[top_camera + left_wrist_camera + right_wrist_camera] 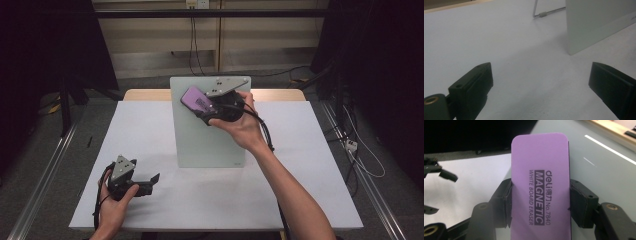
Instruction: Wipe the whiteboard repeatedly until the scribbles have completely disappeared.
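A purple whiteboard eraser [541, 187] printed "deli MAGNETIC WHITE BOARD ERASER" sits between the pads of my right gripper [540, 202], which is shut on its long sides. In the high view this eraser [196, 100] is held by the right gripper [202, 109] against the upper part of a small white board [200, 142] that stands tilted on the table. My left gripper [150, 181] rests at the front left of the table, jaws wide apart. Its two black jaws in the left gripper view have only bare table between them, at the left gripper [540, 82].
The white board [596, 25] stands on a thin wire stand [541, 13]. A white sheet [150, 130] covers the wooden table [145, 94]. Cables trail on the floor to the right [360, 155].
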